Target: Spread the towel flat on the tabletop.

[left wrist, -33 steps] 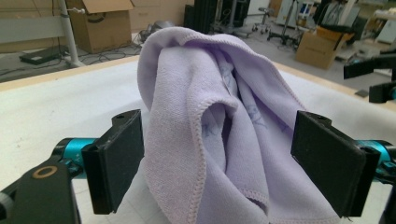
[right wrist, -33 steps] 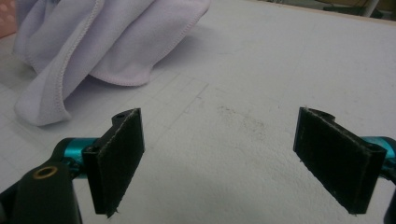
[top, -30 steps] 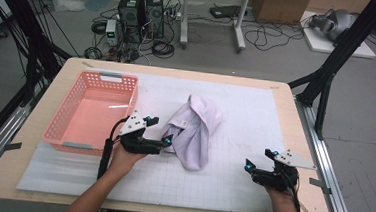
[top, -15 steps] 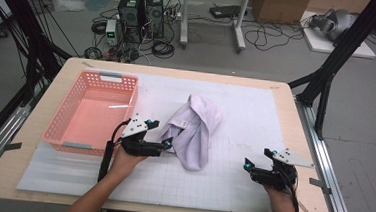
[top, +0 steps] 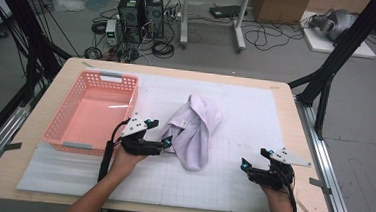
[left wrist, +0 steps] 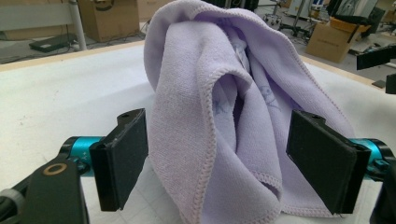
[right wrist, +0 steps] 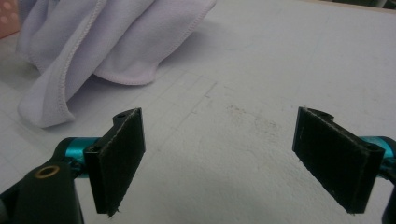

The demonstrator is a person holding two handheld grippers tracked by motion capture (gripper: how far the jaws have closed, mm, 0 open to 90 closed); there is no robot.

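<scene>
Left gripper view put the left hand-held gripper [left wrist: 217, 172] low on the table [left wrist: 56, 102], its jaws spread wide with a hemmed fold of the lilac towel [left wrist: 233, 116] already between them, cloth close to both pads but not yet pinched. The step in hand looked like the grasp on the towel's near left edge; the next move called for closing on that fold, low enough to catch the hem rather than skim the nap.

In the right gripper view the right hand-held gripper [right wrist: 217, 158] also stood spread, over bare white mat [right wrist: 261, 107], the towel [right wrist: 107, 42] well apart up and to its left. It would have needed to travel in toward the cloth's lower corner before it could help.

From the high view the towel [top: 194, 129] lay bunched mid-table on the mat [top: 255, 120], the left hand-held gripper [top: 166, 143] at its left edge and the right hand-held gripper [top: 246, 166] off near the front right. A pink basket [top: 64, 132] sat just left of the left hand, empty. Nothing lay between cloth and basket; the heaped folds themselves seemed the main snag.
</scene>
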